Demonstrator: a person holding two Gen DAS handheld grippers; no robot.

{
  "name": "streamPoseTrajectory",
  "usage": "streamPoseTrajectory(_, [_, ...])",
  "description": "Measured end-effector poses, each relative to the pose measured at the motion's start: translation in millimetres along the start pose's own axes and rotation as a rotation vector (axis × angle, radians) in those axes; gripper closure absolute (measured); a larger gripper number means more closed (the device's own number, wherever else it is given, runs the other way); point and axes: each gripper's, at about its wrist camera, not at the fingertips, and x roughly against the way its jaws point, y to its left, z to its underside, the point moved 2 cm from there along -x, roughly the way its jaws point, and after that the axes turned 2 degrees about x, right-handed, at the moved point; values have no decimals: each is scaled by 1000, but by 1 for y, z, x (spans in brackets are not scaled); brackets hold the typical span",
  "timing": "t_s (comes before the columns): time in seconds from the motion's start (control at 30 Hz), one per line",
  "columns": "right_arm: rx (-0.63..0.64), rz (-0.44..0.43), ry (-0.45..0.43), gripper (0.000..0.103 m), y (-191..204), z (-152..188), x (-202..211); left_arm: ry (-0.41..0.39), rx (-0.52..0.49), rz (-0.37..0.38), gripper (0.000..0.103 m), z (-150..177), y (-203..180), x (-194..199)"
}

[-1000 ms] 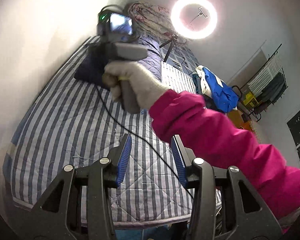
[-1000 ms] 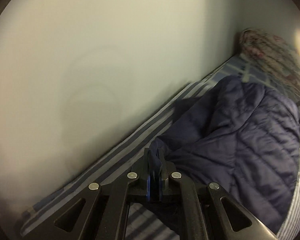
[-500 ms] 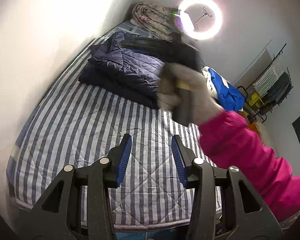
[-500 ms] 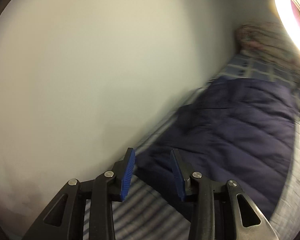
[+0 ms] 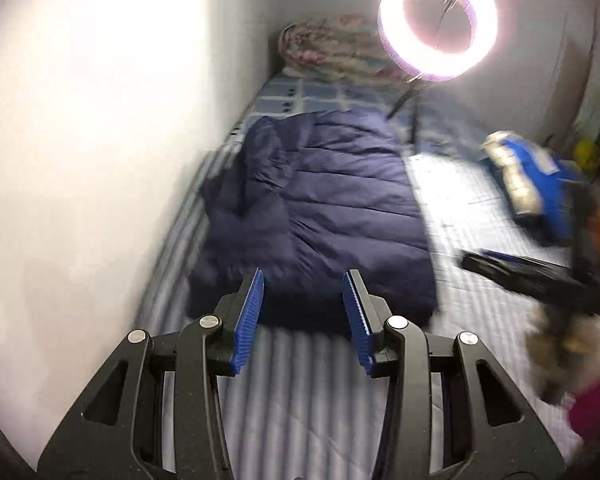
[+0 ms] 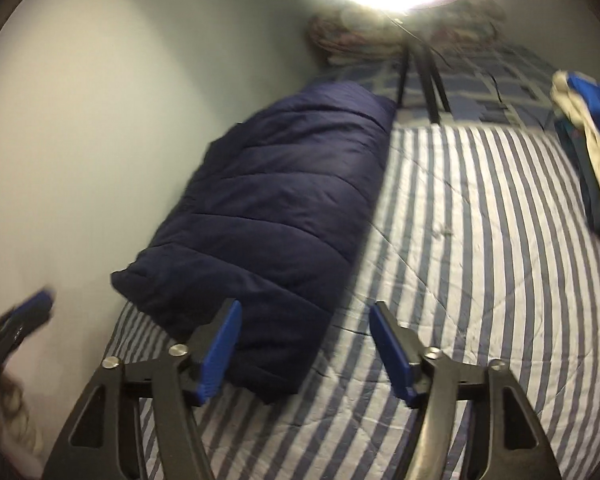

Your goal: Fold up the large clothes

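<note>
A folded navy quilted jacket (image 5: 320, 216) lies on the striped bed (image 5: 300, 392) along the wall; it also shows in the right wrist view (image 6: 272, 208). My left gripper (image 5: 305, 312) is open and empty, just in front of the jacket's near edge. My right gripper (image 6: 306, 344) is open and empty, wide apart, over the jacket's near right corner. The right gripper also shows blurred at the right of the left wrist view (image 5: 532, 276). The left gripper's blue tip shows blurred at the left edge of the right wrist view (image 6: 32, 308).
A lit ring light (image 5: 438, 20) on a tripod (image 6: 424, 76) stands at the bed's far end. A rolled floral blanket (image 5: 332, 44) lies behind it. A blue and cream garment (image 5: 536, 184) lies at the right. A white wall (image 5: 80, 160) runs along the left.
My right gripper let go of the jacket, opened and drew back to the right. My left gripper moved forward towards the jacket's near edge. The jacket now lies folded.
</note>
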Motion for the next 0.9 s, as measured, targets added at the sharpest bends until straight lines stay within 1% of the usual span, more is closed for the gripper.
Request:
streamPoseTrajectory(0.03, [-9, -6, 10, 32, -2, 1, -5, 0, -10, -28, 61, -5, 1, -14])
streamPoseTrajectory(0.07, [-17, -17, 21, 32, -5, 4, -10, -5, -19, -71, 61, -13, 3, -32])
streamPoseTrajectory(0.17, [-25, -48, 52, 31, 0, 12, -25, -5, -25, -188, 61, -18, 20, -67])
streamPoseTrajectory(0.2, [-27, -56, 59, 30, 1, 15, -31, 14, -21, -234, 61, -16, 30, -81])
streamPoseTrajectory(0.27, [-40, -86, 71, 22, 2, 19, -45, 67, -15, -312, 61, -6, 51, -110])
streamPoseTrajectory(0.33, [-64, -108, 66, 19, 2, 25, -53, 115, -52, -388, 61, 11, 64, -133])
streamPoseTrajectory(0.37, [-79, -123, 66, 19, 1, 25, -57, 137, -59, -399, 61, 19, 69, -143])
streamPoseTrajectory(0.43, [-119, -172, 81, 18, 1, 25, -69, 176, 4, -365, 61, 34, 84, -157])
streamPoseTrajectory(0.47, [-128, -194, 92, 18, 2, 26, -74, 171, 30, -353, 61, 37, 88, -158])
streamPoseTrajectory(0.5, [-132, -215, 105, 20, 3, 26, -79, 164, 40, -353, 61, 39, 90, -158])
streamPoseTrajectory(0.57, [-128, -238, 123, 37, 8, 25, -87, 161, 20, -364, 61, 40, 89, -158])
streamPoseTrajectory(0.6, [-120, -226, 133, 42, 12, 23, -88, 163, 8, -363, 63, 40, 88, -158])
streamPoseTrajectory(0.67, [-92, -198, 142, 62, 17, 18, -87, 180, 7, -334, 68, 40, 86, -154])
streamPoseTrajectory(0.73, [-62, -170, 151, 71, 21, 13, -80, 193, 20, -305, 72, 42, 85, -150])
streamPoseTrajectory(0.83, [-23, -129, 170, 75, 27, 9, -64, 208, 31, -247, 72, 44, 70, -141])
streamPoseTrajectory(0.9, [4, -104, 188, 76, 27, 10, -50, 215, 13, -200, 72, 56, 59, -128])
